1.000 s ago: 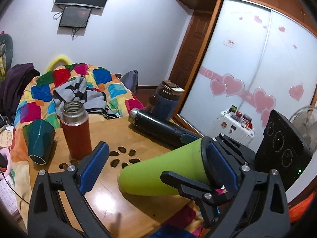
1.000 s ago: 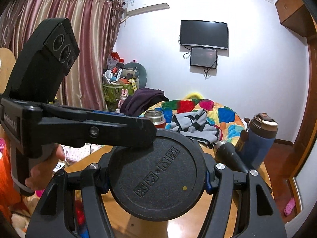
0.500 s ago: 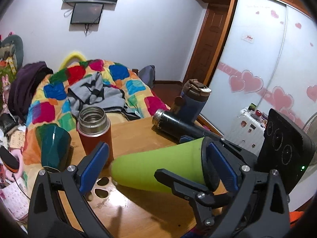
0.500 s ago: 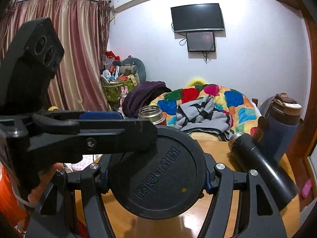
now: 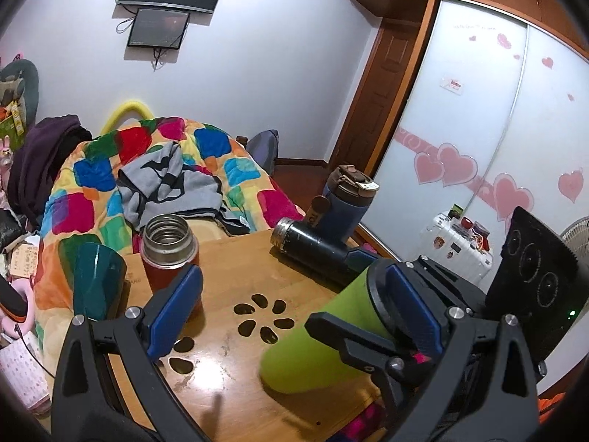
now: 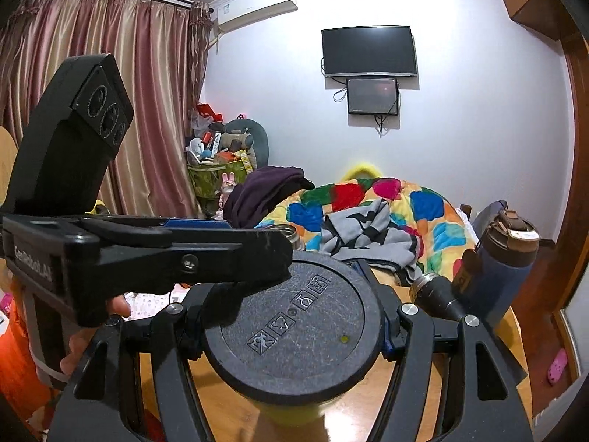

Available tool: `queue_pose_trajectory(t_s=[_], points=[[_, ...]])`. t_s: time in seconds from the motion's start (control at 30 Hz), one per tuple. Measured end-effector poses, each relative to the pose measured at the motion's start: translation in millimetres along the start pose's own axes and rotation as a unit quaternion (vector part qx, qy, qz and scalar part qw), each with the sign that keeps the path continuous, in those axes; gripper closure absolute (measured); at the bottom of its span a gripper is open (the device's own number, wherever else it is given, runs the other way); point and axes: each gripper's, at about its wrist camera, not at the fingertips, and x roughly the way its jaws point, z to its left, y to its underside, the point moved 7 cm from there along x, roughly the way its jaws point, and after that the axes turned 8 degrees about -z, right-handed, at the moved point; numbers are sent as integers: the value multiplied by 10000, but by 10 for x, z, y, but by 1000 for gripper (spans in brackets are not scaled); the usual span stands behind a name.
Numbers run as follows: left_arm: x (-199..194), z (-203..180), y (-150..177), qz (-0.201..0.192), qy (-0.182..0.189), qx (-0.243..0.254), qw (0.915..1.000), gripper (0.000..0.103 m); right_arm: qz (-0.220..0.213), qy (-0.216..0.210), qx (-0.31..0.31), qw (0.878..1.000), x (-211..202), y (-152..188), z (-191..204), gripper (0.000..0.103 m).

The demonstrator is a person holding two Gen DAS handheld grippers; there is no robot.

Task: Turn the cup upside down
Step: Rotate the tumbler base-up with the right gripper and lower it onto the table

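The cup is a lime-green tumbler (image 5: 313,346) with a black lid (image 6: 291,331). My right gripper (image 6: 291,335) is shut on its lid end, and the lid fills the middle of the right wrist view. In the left wrist view the tumbler hangs tilted above the wooden table (image 5: 228,361), its green base end low and pointing toward me. My left gripper (image 5: 294,316) is open and empty. Its left finger (image 5: 173,309) stands by the red flask, and its right finger (image 5: 412,313) is beside the tumbler's lid end.
On the table stand an open red flask (image 5: 169,258), a dark green faceted cup (image 5: 95,280) and a blue bottle (image 5: 346,202). A black flask (image 5: 313,250) lies on its side. A bed with a bright quilt (image 5: 147,176) is behind.
The green tumbler has swung from nearly level to steeply tilted, its base end dropping toward the table on the right. The left gripper has pulled back and risen a little.
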Motion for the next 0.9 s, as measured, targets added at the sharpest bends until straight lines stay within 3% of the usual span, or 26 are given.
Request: queue_pose_trajectory(t_s=[0.13, 0.37, 0.43, 0.73, 0.9], points=[[-9, 50, -5, -14, -20, -35, 10000, 2, 43, -12, -49, 10000, 39, -3, 37, 41], [14, 275, -30, -120, -405, -149, 9990, 1, 269, -86, 72, 9996, 194, 92, 38, 40], [14, 310, -9, -98, -319, -200, 9992, 1, 289, -205, 146, 9993, 197, 131, 39, 39], [-42, 241, -26, -264, -535, 54, 9982, 1, 472, -287, 285, 9981, 30, 249, 3, 38], [-263, 155, -94, -594, -677, 159, 9958, 1, 412, -204, 227, 9987, -197, 186, -15, 36]])
